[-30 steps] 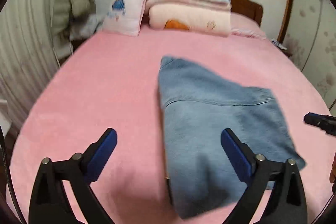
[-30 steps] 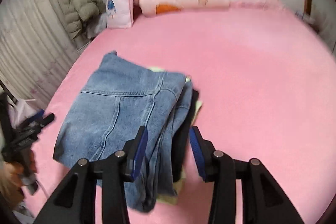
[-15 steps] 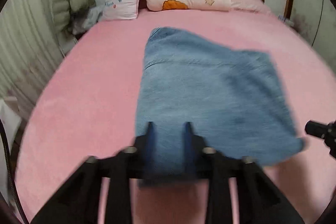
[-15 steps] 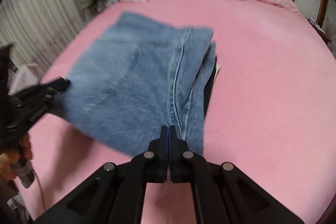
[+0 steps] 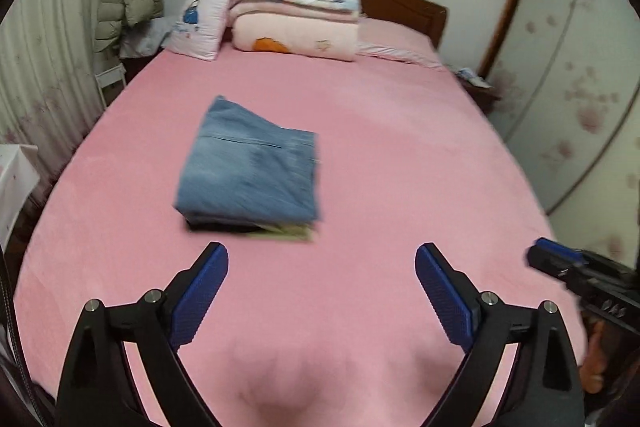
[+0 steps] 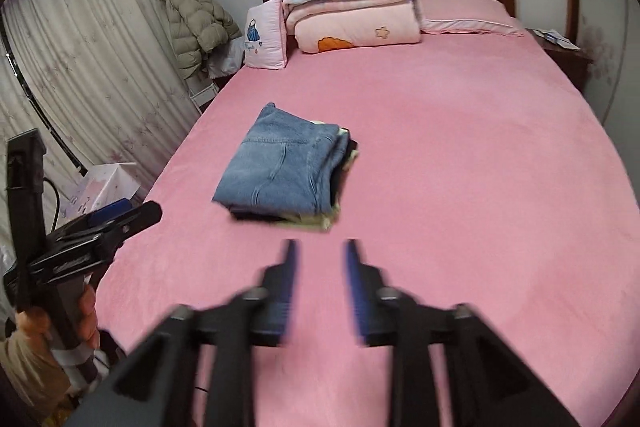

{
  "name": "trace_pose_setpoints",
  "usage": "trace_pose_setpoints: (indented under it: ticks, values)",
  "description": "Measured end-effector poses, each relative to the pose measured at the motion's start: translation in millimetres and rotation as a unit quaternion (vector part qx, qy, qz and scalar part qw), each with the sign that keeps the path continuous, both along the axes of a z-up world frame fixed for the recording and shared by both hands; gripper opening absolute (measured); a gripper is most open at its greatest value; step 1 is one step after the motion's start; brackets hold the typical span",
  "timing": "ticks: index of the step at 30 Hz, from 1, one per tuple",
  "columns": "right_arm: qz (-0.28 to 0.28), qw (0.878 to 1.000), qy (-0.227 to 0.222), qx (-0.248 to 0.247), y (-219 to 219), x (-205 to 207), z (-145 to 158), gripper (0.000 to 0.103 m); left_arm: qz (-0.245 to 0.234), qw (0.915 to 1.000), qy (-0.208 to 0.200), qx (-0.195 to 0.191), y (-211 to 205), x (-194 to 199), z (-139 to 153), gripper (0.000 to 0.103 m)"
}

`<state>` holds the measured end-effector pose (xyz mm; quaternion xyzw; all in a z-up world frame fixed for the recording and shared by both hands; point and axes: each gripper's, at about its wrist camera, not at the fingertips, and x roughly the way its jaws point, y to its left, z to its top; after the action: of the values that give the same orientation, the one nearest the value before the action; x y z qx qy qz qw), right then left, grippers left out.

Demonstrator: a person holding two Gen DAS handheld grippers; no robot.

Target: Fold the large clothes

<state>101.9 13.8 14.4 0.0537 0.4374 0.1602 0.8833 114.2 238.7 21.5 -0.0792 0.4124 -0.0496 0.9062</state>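
Folded blue jeans [image 5: 250, 173] lie on top of a small stack of folded clothes on the pink bed [image 5: 380, 155]; a dark garment and a pale green one show under them. The jeans also show in the right wrist view [image 6: 286, 169]. My left gripper [image 5: 320, 267] is open wide and empty, pulled back from the stack. My right gripper [image 6: 318, 257] is open a little and empty, just short of the stack's near edge. Each gripper shows at the edge of the other's view.
Folded quilts [image 5: 298, 15] and a pillow [image 5: 200, 23] are piled at the headboard. A puffy coat [image 6: 192, 23] hangs at the left by the curtain. A white box [image 6: 106, 187] stands beside the bed on the left, a nightstand [image 6: 560, 55] on the right.
Both grippers were shut on the jeans' near edge half a second ago. They have let go, opened and drawn back, and the jeans now lie flat on the stack.
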Motion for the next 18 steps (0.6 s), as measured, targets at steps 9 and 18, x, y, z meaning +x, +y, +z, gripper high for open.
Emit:
trace_pose_setpoints:
  ticks: [9, 18]
  values:
    - [-0.009, 0.999, -0.024, -0.020, -70, -132, 40, 0.042, 0.027, 0.9995, -0.009, 0.017, -97, -127, 27, 0.097]
    - [-0.036, 0.997, -0.042, -0.048, -104, -207, 34, 0.042, 0.049, 0.9979, 0.010, 0.042, -149, -188, 7, 0.097]
